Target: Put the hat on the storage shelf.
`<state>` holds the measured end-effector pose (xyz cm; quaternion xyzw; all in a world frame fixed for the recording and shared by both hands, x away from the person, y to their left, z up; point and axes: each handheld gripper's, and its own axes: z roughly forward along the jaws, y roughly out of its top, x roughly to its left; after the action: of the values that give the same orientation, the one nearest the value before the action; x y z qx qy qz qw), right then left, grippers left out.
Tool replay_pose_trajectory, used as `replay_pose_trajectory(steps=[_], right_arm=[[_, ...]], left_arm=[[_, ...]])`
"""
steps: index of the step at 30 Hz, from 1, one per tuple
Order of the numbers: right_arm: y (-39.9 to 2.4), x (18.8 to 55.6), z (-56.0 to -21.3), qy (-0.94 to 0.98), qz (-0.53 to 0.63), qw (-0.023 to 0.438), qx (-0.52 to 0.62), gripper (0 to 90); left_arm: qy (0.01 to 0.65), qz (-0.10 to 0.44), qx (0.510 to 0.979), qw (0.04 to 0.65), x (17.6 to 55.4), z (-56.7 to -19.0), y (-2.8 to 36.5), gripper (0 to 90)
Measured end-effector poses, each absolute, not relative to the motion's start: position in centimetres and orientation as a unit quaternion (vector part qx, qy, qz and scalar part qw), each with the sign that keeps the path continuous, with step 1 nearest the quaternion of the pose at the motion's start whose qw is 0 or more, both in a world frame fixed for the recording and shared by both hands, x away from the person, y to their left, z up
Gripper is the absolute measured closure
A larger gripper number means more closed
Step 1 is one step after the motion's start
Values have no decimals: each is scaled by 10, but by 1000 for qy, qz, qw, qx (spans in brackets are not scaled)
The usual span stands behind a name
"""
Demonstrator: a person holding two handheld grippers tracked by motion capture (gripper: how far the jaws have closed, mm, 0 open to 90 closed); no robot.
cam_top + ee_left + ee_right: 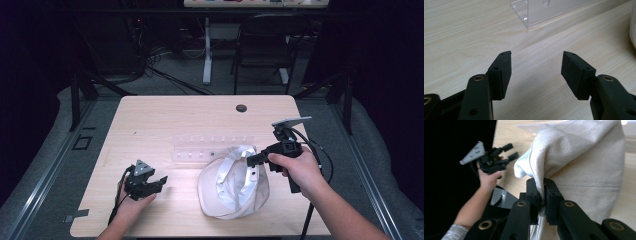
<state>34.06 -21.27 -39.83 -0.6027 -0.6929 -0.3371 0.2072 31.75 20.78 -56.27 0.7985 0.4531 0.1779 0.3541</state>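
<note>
- The white cap (234, 182) lay upside down on the surface (165, 115), just in front of a clear plastic rack (200, 148).
- The right gripper (251, 161) was clenched on the cap's far right edge; in the right gripper view the cloth (579, 160) was pinched tight between the jaws and bunched above them.
- That pinched edge looked lifted a little off the surface, while the rest of the cap sagged down toward the person.
- The left gripper (159, 182) sat to the left of the cap, well apart from it, with its jaws spread and nothing between them; its own view showed bare wood and a corner of the rack (541, 11).
- The cap's long axis ran roughly from the rack toward the person.
- The right hand was plainly the nearer one, so I judged any next move would turn on it, with the free near-left rim open to the left gripper.
</note>
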Motion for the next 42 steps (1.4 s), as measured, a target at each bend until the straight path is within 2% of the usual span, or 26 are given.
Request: replay_pose_trajectory(steps=[18,32,42], right_arm=[[-215,345,-379,-680,-388,205,-588,836],[-221,350,-372,-649,-425,217,-593,836],[-217,358,-358,-640,-442,217,-590,836]], left_arm=[[435,169,795,387,310,-555,199,369],[419,189,795,396,302,-546,182,439],[389,176,800,422,297,-532,163,423]])
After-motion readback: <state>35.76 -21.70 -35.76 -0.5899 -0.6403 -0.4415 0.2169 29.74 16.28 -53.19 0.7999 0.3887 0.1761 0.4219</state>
